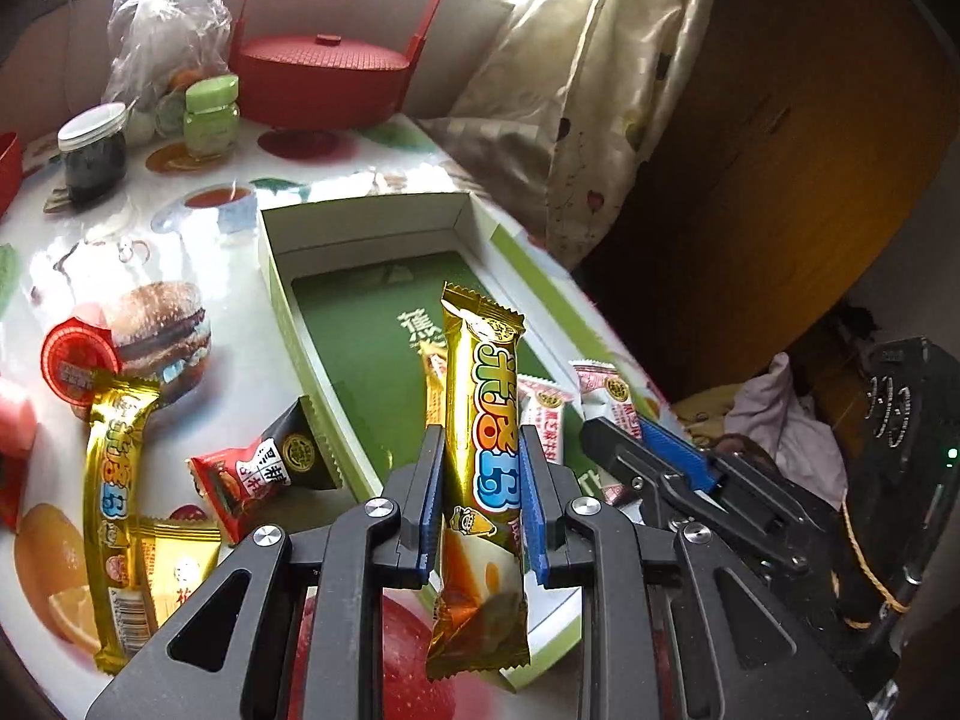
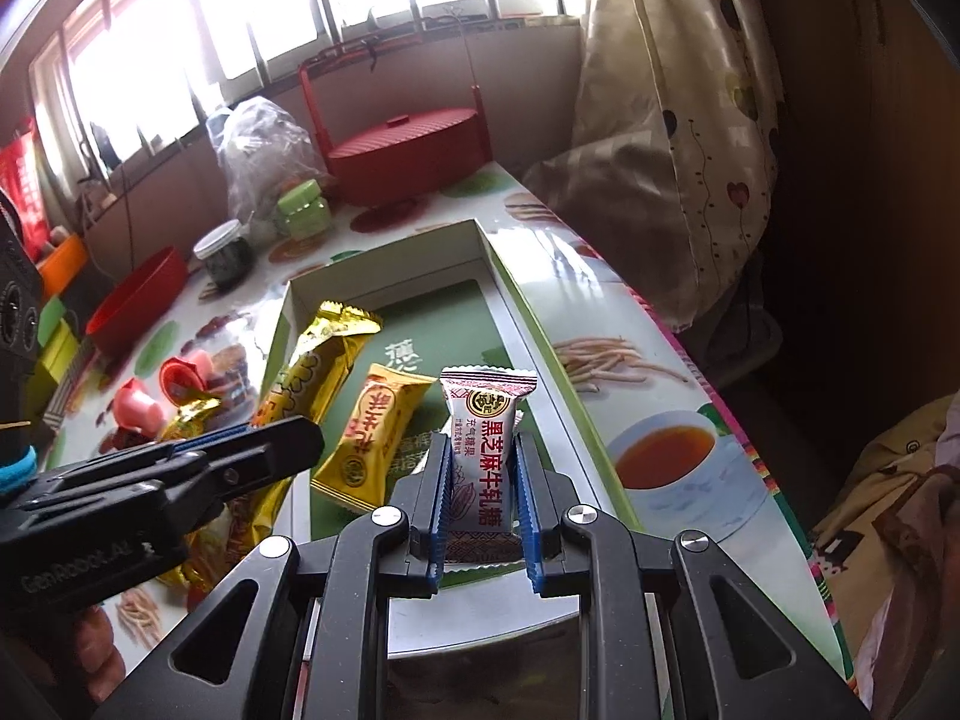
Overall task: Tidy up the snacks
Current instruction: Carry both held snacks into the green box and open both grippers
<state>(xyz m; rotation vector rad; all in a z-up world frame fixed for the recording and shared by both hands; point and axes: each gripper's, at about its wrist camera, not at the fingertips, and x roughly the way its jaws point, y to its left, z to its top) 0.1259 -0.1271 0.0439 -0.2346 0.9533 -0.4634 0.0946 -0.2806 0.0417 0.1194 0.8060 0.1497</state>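
Presently: left gripper (image 1: 480, 456) clamped on a gold snack bar (image 1: 480, 456), right gripper (image 2: 483, 468) clamped on a white sesame nougat candy (image 2: 485, 450), both over the green box (image 2: 420, 312)'s near end.

Lower end of gold snack bar (image 1: 477, 468) masked by left gripper's fingers (image 1: 423, 480). White candy (image 2: 483, 468) bottom tucked behind right gripper's fingers (image 2: 435, 516). Plastic bag (image 1: 162, 24) contents too blurred to tell. Red bowl (image 1: 9, 171) cropped at frame edge.

A long gold bar (image 1: 480, 450) stands upright over the green-lined box (image 1: 360, 360); a white sesame candy (image 2: 486, 456) stands upright above it, a yellow candy (image 2: 372, 444) lying inside.
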